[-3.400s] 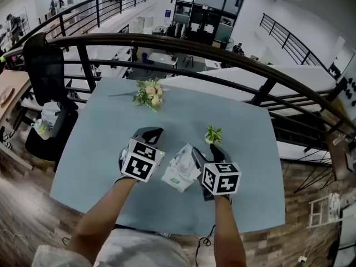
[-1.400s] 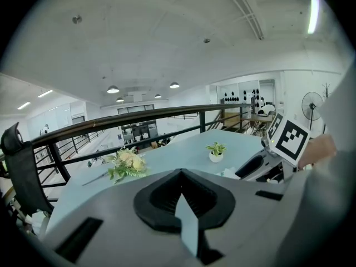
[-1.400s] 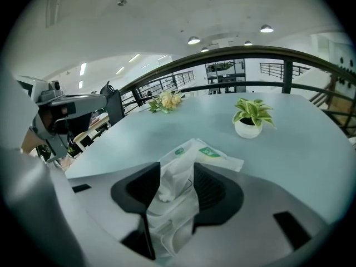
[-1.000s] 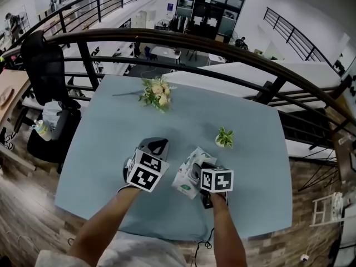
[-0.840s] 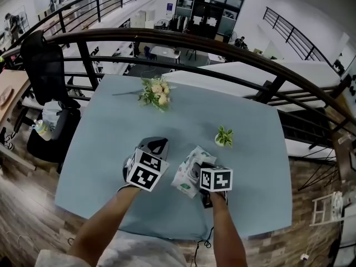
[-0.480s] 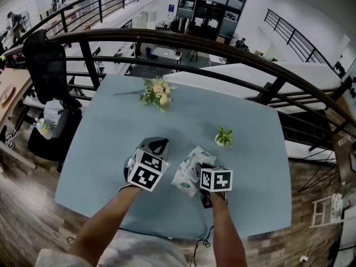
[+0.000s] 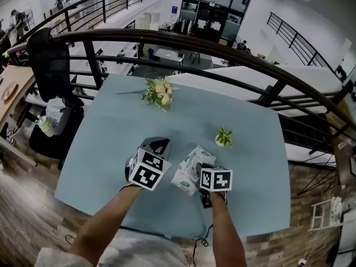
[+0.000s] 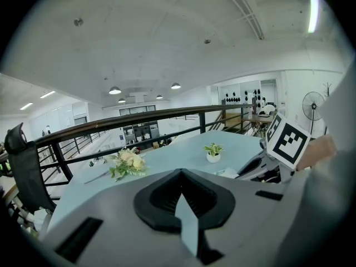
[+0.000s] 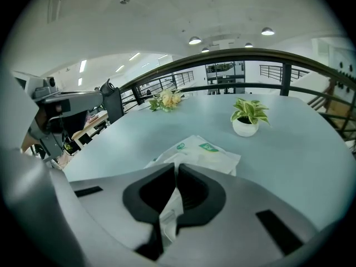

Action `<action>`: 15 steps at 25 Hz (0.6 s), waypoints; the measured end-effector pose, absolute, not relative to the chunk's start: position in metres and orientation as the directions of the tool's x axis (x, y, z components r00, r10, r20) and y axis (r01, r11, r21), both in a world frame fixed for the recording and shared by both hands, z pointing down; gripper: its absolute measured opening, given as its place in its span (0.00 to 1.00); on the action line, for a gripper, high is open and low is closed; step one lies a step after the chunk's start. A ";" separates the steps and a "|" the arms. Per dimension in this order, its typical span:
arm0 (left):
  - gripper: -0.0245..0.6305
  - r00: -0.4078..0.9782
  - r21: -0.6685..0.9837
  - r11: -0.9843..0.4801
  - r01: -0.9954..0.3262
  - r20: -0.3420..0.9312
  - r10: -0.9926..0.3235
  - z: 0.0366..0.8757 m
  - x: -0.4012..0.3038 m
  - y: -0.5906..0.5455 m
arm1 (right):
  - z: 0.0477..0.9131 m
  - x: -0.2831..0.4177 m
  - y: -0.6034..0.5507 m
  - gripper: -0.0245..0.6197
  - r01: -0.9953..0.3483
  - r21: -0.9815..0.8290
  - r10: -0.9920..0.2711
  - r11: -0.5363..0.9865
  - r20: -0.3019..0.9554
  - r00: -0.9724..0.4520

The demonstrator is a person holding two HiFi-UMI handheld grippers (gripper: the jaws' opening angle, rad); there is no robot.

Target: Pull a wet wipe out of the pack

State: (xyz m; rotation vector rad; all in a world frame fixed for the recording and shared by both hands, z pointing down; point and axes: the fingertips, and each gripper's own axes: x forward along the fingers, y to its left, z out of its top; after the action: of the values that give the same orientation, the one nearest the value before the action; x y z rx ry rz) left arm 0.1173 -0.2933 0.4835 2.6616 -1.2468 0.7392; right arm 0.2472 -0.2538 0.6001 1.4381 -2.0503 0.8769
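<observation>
The wet wipe pack, white with green labels, lies on the pale blue table. My right gripper is at the pack's near end. In the right gripper view the right gripper has just been closing and is shut on a thin white sheet that runs up from the pack. Whether that sheet is a wipe or the pack's flap, I cannot tell. My left gripper hovers just left of the pack, apart from it. In the left gripper view the left gripper looks shut and empty.
A small potted plant stands beyond the pack on the right. A flower bunch lies at the table's far side. A dark curved railing runs behind the table. A black chair stands off the left edge.
Since the oldest frame my right gripper has come from the pack's right side onto its near end. Over the last second both grippers and the pack stay where they were.
</observation>
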 end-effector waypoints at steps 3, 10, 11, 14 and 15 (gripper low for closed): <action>0.03 0.543 -0.114 -0.659 -0.744 0.473 -0.695 0.482 0.118 -0.293 | 0.598 0.248 -0.254 0.05 -0.944 -0.224 -0.636 0.244 0.697 -0.330; 0.03 0.547 -0.109 -0.659 -0.745 0.467 -0.695 0.479 0.122 -0.289 | 0.588 0.248 -0.254 0.05 -0.941 -0.225 -0.650 0.252 0.682 -0.337; 0.03 0.546 -0.113 -0.659 -0.744 0.467 -0.696 0.478 0.122 -0.289 | 0.586 0.248 -0.254 0.05 -0.941 -0.225 -0.651 0.254 0.680 -0.338; 0.03 0.543 -0.115 -0.656 -0.746 0.465 -0.699 0.476 0.123 -0.287 | 0.583 0.247 -0.252 0.05 -0.939 -0.228 -0.650 0.259 0.677 -0.344; 0.03 0.542 -0.114 -0.654 -0.748 0.463 -0.701 0.476 0.123 -0.286 | 0.584 0.246 -0.251 0.05 -0.938 -0.232 -0.649 0.260 0.677 -0.347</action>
State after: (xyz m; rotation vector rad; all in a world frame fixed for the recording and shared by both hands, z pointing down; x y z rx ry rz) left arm 0.1228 -0.2862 0.4764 2.6724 -1.2590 0.7351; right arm 0.2461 -0.2510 0.5835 1.4365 -2.0873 0.8569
